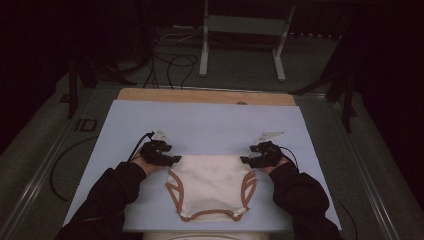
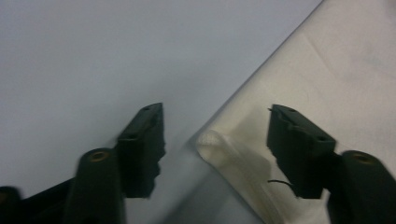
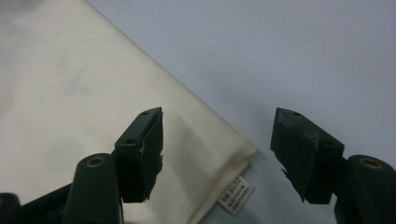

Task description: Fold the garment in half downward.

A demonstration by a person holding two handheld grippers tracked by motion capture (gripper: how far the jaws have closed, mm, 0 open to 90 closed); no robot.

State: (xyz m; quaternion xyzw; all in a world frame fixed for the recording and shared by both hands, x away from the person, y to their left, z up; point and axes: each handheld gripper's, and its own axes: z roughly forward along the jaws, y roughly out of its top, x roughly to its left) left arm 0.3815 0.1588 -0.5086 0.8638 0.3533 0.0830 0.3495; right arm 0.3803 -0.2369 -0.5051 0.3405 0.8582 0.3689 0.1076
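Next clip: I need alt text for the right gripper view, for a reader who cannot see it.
The right gripper has its two black jaws apart, straddling a corner of the cream fabric garment without pressing on it. A small white care label sticks out at that corner. The garment lies flat on a pale blue table mat.

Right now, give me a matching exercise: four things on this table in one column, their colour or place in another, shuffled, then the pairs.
Things:
1. garment
2. garment's trim
3. table cover
4. small label

Descriptions:
A. pale blue
B. brown, along the leg openings
C. cream, lying flat between both grippers
D. white with printed text, at the garment's corner between the right gripper's fingers

Pairs: 1-C, 2-B, 3-A, 4-D
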